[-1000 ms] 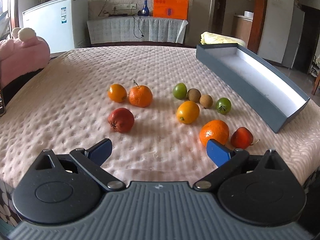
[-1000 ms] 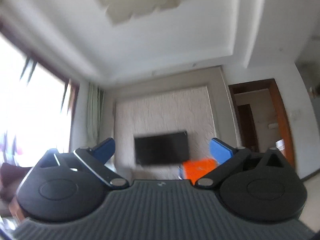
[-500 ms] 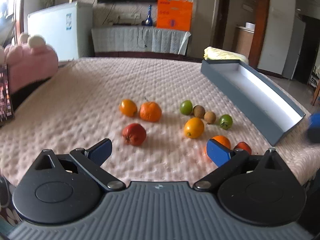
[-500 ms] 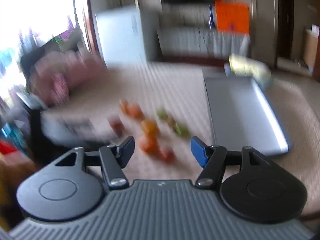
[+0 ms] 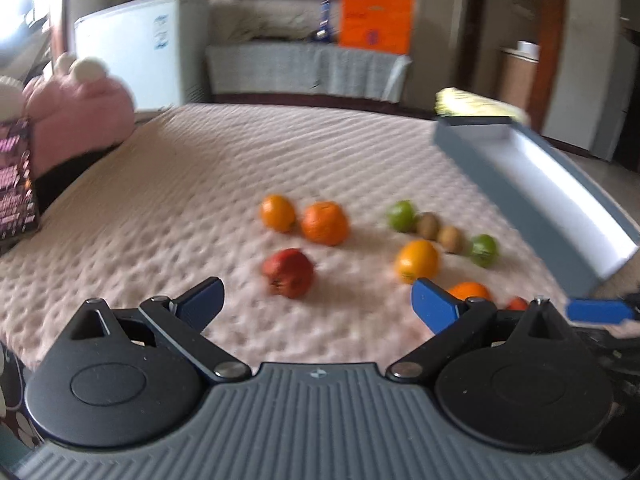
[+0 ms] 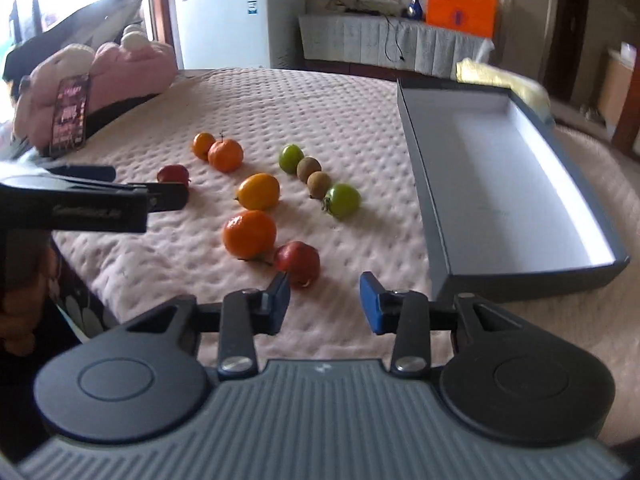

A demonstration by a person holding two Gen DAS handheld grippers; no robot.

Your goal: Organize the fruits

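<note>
Several fruits lie on a pink quilted bed: a red fruit (image 5: 288, 273), two oranges (image 5: 324, 223) (image 6: 249, 234), a yellow-orange fruit (image 6: 258, 191), two green fruits (image 6: 342, 200), two brown kiwis (image 6: 319, 184) and a second red fruit (image 6: 298, 263). A grey tray (image 6: 436, 216) with a white floor lies to the right. My left gripper (image 5: 316, 298) is open and empty, short of the red fruit. My right gripper (image 6: 325, 302) is open and empty, just in front of the second red fruit. The left gripper also shows from the side in the right wrist view (image 6: 120, 196).
A pink plush toy (image 5: 80, 120) and a dark card (image 6: 70, 114) sit at the bed's left edge. A white freezer (image 6: 224, 16), a covered sideboard and an orange bag (image 6: 460, 0) stand behind the bed.
My right gripper swung down from the ceiling to the bed, and its jaws narrowed somewhat. My left gripper drew back and left; the fruits look farther away.
</note>
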